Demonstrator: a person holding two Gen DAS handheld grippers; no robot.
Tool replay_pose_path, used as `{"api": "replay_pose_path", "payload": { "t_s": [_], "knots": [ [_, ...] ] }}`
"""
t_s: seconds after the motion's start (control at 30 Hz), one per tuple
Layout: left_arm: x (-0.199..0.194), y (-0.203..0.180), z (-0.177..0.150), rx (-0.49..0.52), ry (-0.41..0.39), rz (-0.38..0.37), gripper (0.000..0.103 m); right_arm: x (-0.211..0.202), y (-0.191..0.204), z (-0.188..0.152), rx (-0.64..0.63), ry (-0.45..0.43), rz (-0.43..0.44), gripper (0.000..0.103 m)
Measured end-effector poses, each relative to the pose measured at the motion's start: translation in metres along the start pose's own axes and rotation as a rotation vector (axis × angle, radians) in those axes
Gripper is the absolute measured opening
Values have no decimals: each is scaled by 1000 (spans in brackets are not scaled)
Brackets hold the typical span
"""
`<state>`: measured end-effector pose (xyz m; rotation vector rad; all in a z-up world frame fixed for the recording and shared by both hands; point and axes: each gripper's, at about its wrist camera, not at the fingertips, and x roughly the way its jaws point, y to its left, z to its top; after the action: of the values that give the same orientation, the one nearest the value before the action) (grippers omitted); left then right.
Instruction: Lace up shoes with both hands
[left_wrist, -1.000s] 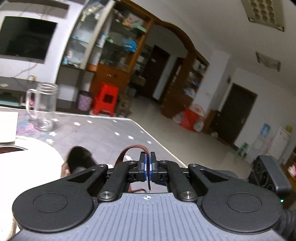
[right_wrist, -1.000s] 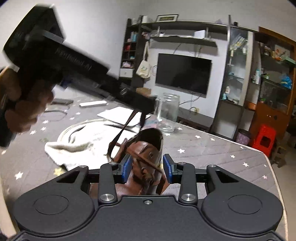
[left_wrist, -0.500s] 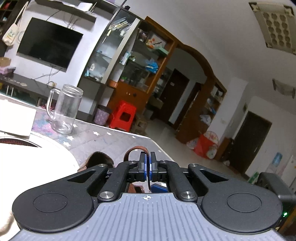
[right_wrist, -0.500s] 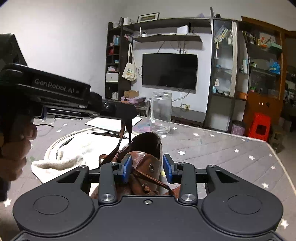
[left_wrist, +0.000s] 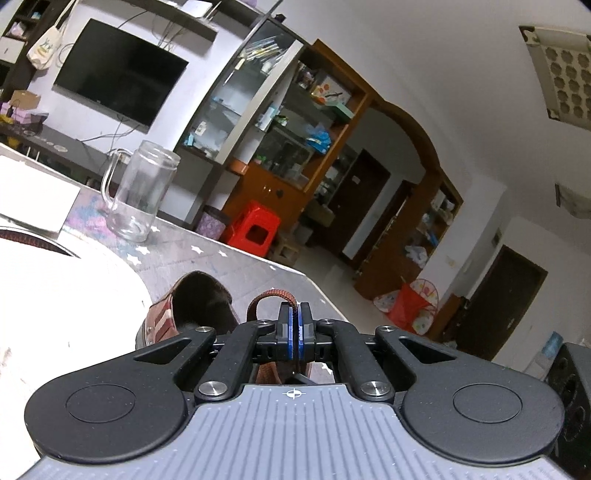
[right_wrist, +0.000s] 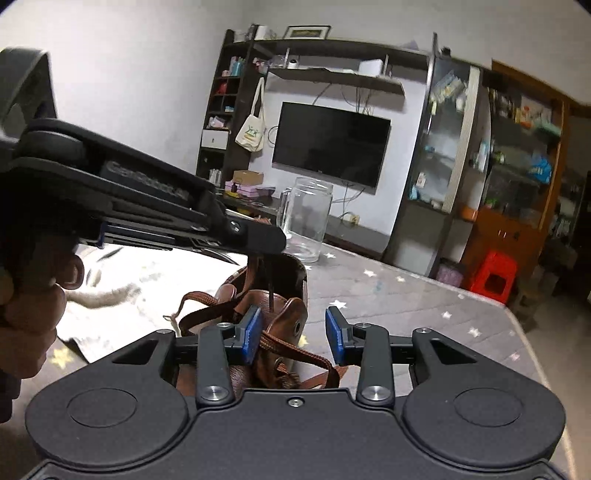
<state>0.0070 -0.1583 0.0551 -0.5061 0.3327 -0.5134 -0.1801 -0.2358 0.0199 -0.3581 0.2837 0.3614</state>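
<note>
Two grippers on this one, going left to right. Far left on the table (right_wrist: 388, 295) there's a white cloth (right_wrist: 122, 291), then the brown leather shoe (right_wrist: 284, 321) sitting right beside it, opening facing the glass jar (right_wrist: 308, 218) further back.

Left gripper (left_wrist: 294, 328) has its blue pads pressed together on a loop of the brown braided lace (left_wrist: 271, 295), holding it up above the shoe. From the right wrist view you can see that lace running down from its tip into the shoe.

Right gripper (right_wrist: 294, 334) has its jaws standing apart, hovering over the shoe's eyelet area with another stretch of lace crossing between the pads, not pinched.

Handling-wise, my guess: the lace is light, floppy and a bit grippy because of the weave, so it shouldn't slip out of the pads, but it'll sag wherever it isn't held. Best to pinch it close to the end or near the eyelet so there's less slack to fight. The shoe looks stiff-ish in the leather but light enough to slide if you tug hard, so pull gently.
</note>
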Motion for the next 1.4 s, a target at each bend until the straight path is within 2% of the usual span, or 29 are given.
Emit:
{"api": "replay_pose_path", "payload": {
  "t_s": [0.37,0.57,1.4],
  "knots": [
    [13,14,-15,-89,-50,-16,3,0,10,-6,-68,-3,-91,39],
    [18,14,-18,-110,-62,-47,3,1,8,-8,-57,10,-87,39],
    [39,32,-35,-200,-63,-66,3,6,10,-13,-48,30,-90,39]
  ]
}}
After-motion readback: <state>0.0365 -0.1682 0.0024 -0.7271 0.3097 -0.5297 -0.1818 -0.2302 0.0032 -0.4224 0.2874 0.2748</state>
